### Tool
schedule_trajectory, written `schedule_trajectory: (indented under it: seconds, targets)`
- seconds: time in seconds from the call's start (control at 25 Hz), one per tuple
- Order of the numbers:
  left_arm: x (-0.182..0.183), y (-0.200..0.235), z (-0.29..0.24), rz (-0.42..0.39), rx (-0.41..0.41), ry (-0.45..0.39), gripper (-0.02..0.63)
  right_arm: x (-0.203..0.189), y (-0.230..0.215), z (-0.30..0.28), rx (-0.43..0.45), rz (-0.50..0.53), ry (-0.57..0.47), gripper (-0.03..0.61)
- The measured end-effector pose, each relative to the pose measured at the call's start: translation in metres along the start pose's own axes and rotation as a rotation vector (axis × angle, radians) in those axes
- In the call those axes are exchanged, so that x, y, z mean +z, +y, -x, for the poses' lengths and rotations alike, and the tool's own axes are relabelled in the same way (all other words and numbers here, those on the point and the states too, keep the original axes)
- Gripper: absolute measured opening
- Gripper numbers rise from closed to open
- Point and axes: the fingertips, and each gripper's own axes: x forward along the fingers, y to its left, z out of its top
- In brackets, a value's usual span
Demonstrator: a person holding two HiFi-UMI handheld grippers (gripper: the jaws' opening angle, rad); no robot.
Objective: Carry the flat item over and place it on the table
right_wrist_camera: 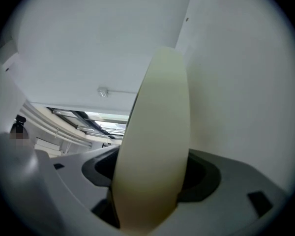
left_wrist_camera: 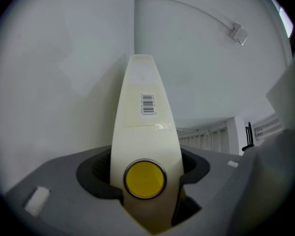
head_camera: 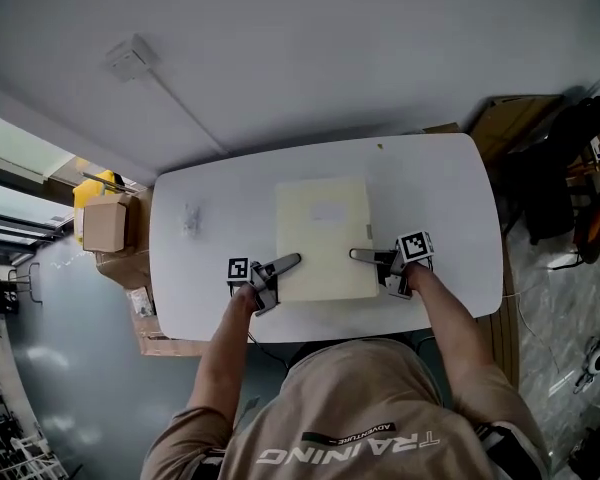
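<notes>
A flat cream file box (head_camera: 323,236) lies level over the middle of the white table (head_camera: 435,193); whether it rests on the top I cannot tell. My left gripper (head_camera: 285,266) grips its left edge and my right gripper (head_camera: 362,256) its right edge, each with one finger lying on the lid. In the left gripper view the box's spine (left_wrist_camera: 145,112), with a barcode label and a round yellow disc, fills the gap of the left gripper (left_wrist_camera: 145,183). In the right gripper view the plain cream edge (right_wrist_camera: 160,132) is wedged in the right gripper (right_wrist_camera: 147,193).
A small crumpled clear scrap (head_camera: 190,218) lies on the table's left part. Left of the table stand a cardboard box (head_camera: 105,224) and a yellow thing (head_camera: 92,188). Dark furniture (head_camera: 540,173) crowds the right end.
</notes>
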Motion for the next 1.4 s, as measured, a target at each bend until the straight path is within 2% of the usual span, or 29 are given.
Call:
schedule_trajectory:
  seconds: [0.16,0.36,0.56,0.72,1.0,1.2,1.32,1.4]
  targets:
    - [0.007,0.008,-0.008,0.043,-0.015,-0.012,0.298,0.013,-0.012,0.006,-0.066,-0.015,-0.025,0.311]
    - [0.009,0.011,-0.01,0.041,-0.012,-0.024,0.299,0.016,-0.017,0.005,-0.038,-0.033,0.013,0.311]
    - [0.007,0.013,-0.009,0.026,-0.007,-0.019,0.299,0.01,-0.027,0.005,-0.084,-0.047,0.027,0.311]
    - [0.005,0.015,-0.012,0.021,-0.014,-0.023,0.298,0.011,-0.028,0.01,-0.082,-0.065,-0.003,0.311]
    - [0.008,0.024,0.0,-0.019,0.025,-0.068,0.299,0.029,-0.039,0.061,-0.208,-0.029,-0.139,0.31]
    - [0.008,0.025,-0.002,-0.038,0.055,-0.065,0.299,0.006,-0.042,0.061,-0.264,0.038,-0.04,0.31]
    - [0.008,0.029,-0.003,-0.102,0.102,-0.05,0.305,-0.005,-0.04,0.048,-0.246,0.041,-0.005,0.31]
    - [0.008,0.034,-0.001,-0.142,0.166,-0.044,0.312,-0.011,-0.038,0.042,-0.242,0.054,0.015,0.31]
